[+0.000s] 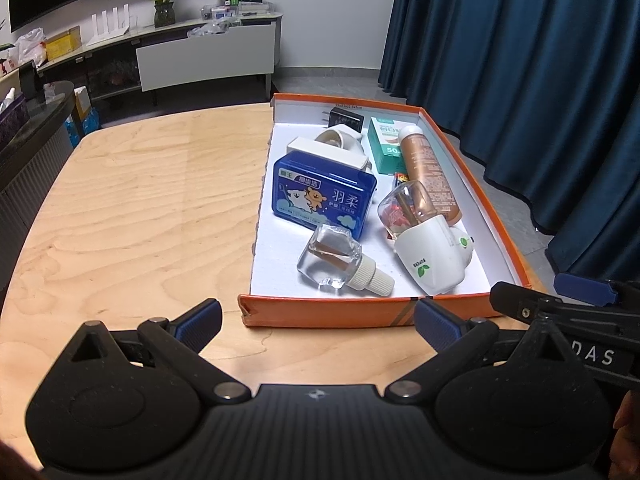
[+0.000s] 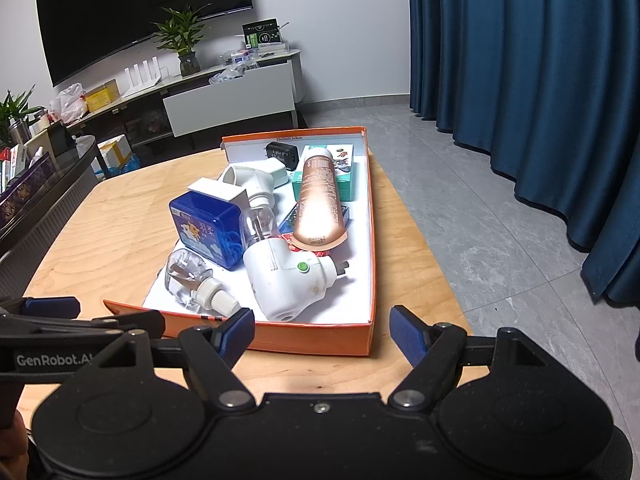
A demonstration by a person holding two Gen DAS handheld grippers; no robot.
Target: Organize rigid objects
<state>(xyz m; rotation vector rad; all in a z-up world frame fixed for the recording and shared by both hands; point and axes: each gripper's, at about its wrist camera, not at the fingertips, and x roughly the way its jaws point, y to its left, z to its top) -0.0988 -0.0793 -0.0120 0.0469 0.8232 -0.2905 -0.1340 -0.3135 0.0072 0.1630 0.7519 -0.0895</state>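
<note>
An orange box [image 1: 328, 312] [image 2: 320, 338] with a white inside sits on the wooden table and holds several items: a blue tin [image 1: 324, 194] [image 2: 204, 230], a clear refill bottle [image 1: 340, 262] [image 2: 196, 284], a white plug-in vaporizer [image 1: 434, 256] [image 2: 292, 280], a copper tube [image 1: 430, 174] [image 2: 320, 204], a green carton [image 1: 386, 144], a black charger [image 1: 346, 118] [image 2: 282, 154]. My left gripper [image 1: 316, 322] is open and empty before the box's near wall. My right gripper [image 2: 322, 334] is open and empty at the box's near right corner.
The wooden table [image 1: 140, 200] stretches left of the box. Blue curtains [image 2: 520, 60] hang at the right over a grey floor. A low media cabinet [image 1: 168, 48] with a plant stands behind, and a dark counter [image 1: 28, 140] lies at the left.
</note>
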